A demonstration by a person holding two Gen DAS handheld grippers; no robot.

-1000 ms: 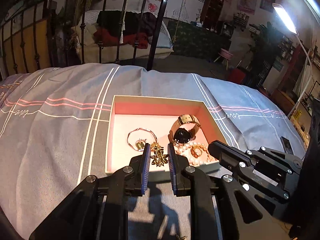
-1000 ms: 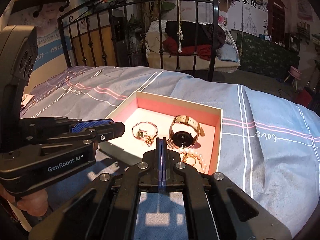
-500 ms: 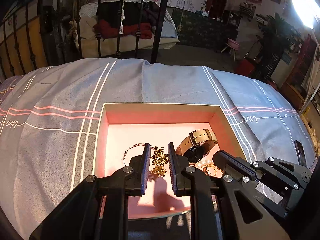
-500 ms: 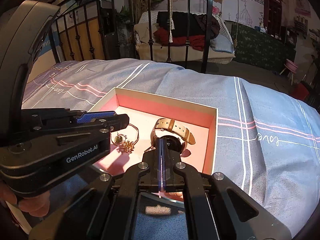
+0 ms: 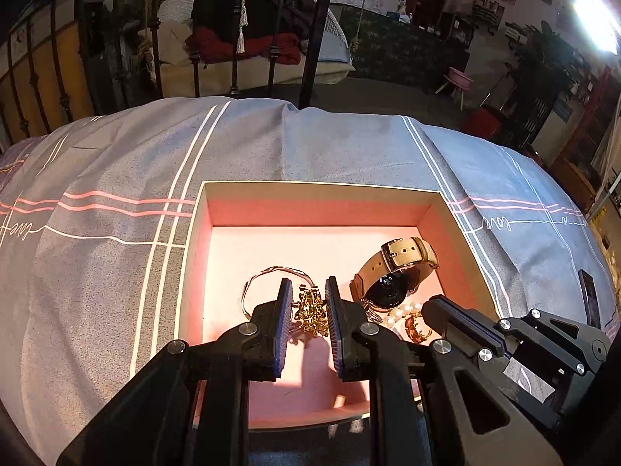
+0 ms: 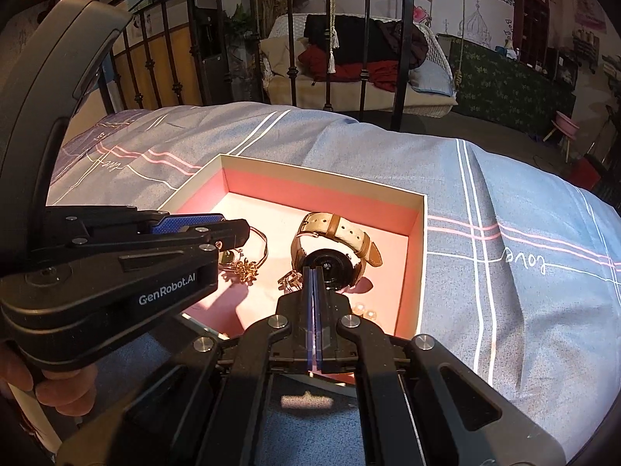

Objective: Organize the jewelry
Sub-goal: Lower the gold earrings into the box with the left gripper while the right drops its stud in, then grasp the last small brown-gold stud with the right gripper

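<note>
**Jewelry sorting: one piece at the box, most items already inside**

Tool status first. The left tool (image 5: pixel 306 306) has its pads spread a little, with a gold chain piece (image 5: pixel 310 310) sitting between them over the box floor; whether the pads grip it cannot be told. The right tool (image 6: pixel 313 283) has its pads pressed together with nothing between them, low centre of its frame.

Progress, as judged: well advanced. Inside the pink-lined box (image 5: pixel 318 188) lie a silver bangle (image 5: pixel 268 273), a tan-strapped watch (image 5: pixel 392 275), pearls (image 5: pixel 399 310) and an amber ring (image 5: pixel 417 328) at lower right. The chain piece appears the item in hand; setting it down remains. No loose jewelry shows outside the box.

Surface: a bed with a grey-blue striped cover (image 5: pixel 116 256). Room: iron bed rail (image 6: pixel 365 58) at top of frame, cluttered dim interior beyond, bright lamp upper right in the left view.
</note>
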